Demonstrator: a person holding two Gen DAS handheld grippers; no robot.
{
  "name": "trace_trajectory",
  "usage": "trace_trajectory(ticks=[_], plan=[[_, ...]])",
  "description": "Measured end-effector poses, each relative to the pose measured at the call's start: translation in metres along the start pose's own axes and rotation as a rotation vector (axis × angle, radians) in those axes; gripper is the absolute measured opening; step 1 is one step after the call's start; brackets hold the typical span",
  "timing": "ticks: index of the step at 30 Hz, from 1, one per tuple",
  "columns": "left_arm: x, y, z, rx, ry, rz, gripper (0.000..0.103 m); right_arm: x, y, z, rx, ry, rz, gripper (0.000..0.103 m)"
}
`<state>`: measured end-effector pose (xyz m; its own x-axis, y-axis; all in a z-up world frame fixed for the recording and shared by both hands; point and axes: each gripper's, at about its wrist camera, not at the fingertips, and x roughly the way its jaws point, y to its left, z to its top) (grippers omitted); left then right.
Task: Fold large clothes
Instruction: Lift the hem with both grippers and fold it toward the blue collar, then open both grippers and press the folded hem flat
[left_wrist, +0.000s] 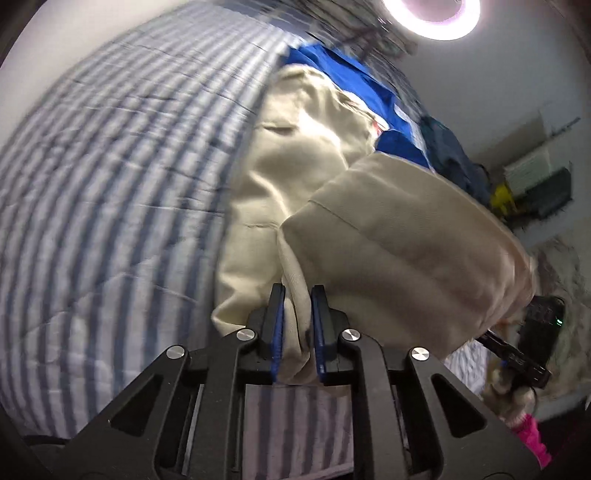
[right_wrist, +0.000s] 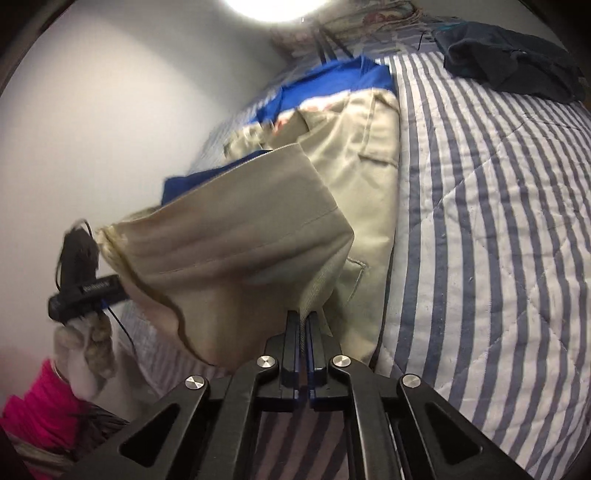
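Beige trousers (left_wrist: 295, 177) lie on a blue-and-white striped quilt (left_wrist: 110, 184), with their near end lifted and folded back. My left gripper (left_wrist: 297, 295) is shut on one corner of the lifted trouser end. My right gripper (right_wrist: 303, 317) is shut on the other corner of the trousers (right_wrist: 258, 221). The cloth hangs stretched between both grippers above the quilt (right_wrist: 480, 221). The right gripper also shows in the left wrist view (left_wrist: 517, 354), and the left gripper in the right wrist view (right_wrist: 85, 288).
A blue garment (left_wrist: 369, 81) lies under and beyond the trousers, also in the right wrist view (right_wrist: 332, 81). A dark garment (right_wrist: 509, 62) lies at the far side of the quilt. A white wall (right_wrist: 110, 129) runs along the bed. A bright ceiling lamp (left_wrist: 432, 14) shines above.
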<state>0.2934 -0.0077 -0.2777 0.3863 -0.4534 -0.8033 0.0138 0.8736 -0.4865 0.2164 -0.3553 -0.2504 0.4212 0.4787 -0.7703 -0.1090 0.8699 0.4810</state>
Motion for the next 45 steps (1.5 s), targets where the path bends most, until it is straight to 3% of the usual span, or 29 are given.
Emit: trace_trajectory(ticks=[2,5,10,14,17,18,19,21,23,24,25,28,30,32,34,35,37,41,45], plan=[[0.014,0.007,0.0,-0.004,0.015,0.077,0.012,0.002,-0.004,-0.003,0.001,0.011,-0.034,0.0],[0.021,0.016,0.002,-0.035,0.02,0.055,0.014,0.021,-0.015,-0.011,0.044,0.07,-0.096,0.0],[-0.005,0.016,0.01,-0.017,-0.042,0.032,0.018,0.01,-0.004,-0.006,-0.012,0.064,-0.136,0.0],[-0.027,0.009,0.018,0.053,-0.092,0.017,0.02,0.001,0.001,-0.008,-0.039,0.067,-0.144,0.001],[-0.025,0.007,0.027,0.061,-0.079,0.0,0.035,-0.009,0.001,-0.006,-0.037,0.032,-0.158,0.024],[-0.02,0.008,0.03,0.057,-0.062,-0.012,0.037,-0.012,0.002,-0.004,-0.027,0.002,-0.154,0.037],[-0.013,0.006,0.033,0.058,-0.046,-0.018,0.037,-0.015,-0.001,-0.001,-0.007,-0.017,-0.155,0.038],[0.003,0.007,0.036,0.053,-0.018,0.004,0.037,-0.01,-0.005,0.002,0.017,-0.002,-0.131,0.038],[0.013,0.005,0.034,0.059,-0.002,0.009,0.036,0.001,-0.004,0.001,0.008,0.034,-0.163,0.034],[0.019,0.003,0.036,0.063,0.007,0.007,0.032,0.01,-0.004,-0.001,0.005,0.064,-0.18,0.022],[0.023,-0.001,0.037,0.073,0.006,0.007,0.03,0.015,-0.003,-0.003,0.007,0.086,-0.16,0.003],[0.027,-0.016,0.044,0.147,-0.024,0.008,0.025,0.015,0.01,-0.009,-0.048,0.083,-0.19,0.001],[0.038,-0.018,0.046,0.189,-0.004,0.062,0.024,0.016,0.015,-0.012,-0.098,0.092,-0.254,0.0],[0.045,-0.01,0.044,0.171,0.018,0.08,0.024,0.02,0.008,-0.011,-0.078,0.108,-0.257,0.0],[0.035,-0.005,0.043,0.15,-0.008,0.103,0.024,0.018,0.005,-0.009,-0.056,0.103,-0.241,0.003],[0.026,-0.004,0.042,0.149,-0.039,0.129,0.024,0.014,0.006,-0.007,-0.059,0.094,-0.254,0.009],[0.008,-0.003,0.04,0.156,-0.093,0.157,0.024,-0.001,0.008,-0.002,-0.065,0.038,-0.302,0.03],[-0.016,-0.016,0.033,0.172,-0.162,0.109,0.024,-0.024,0.017,0.013,-0.084,-0.081,-0.308,0.031],[-0.003,-0.042,0.028,0.222,-0.128,0.079,0.024,-0.016,0.035,0.022,-0.152,-0.116,-0.31,0.031]])
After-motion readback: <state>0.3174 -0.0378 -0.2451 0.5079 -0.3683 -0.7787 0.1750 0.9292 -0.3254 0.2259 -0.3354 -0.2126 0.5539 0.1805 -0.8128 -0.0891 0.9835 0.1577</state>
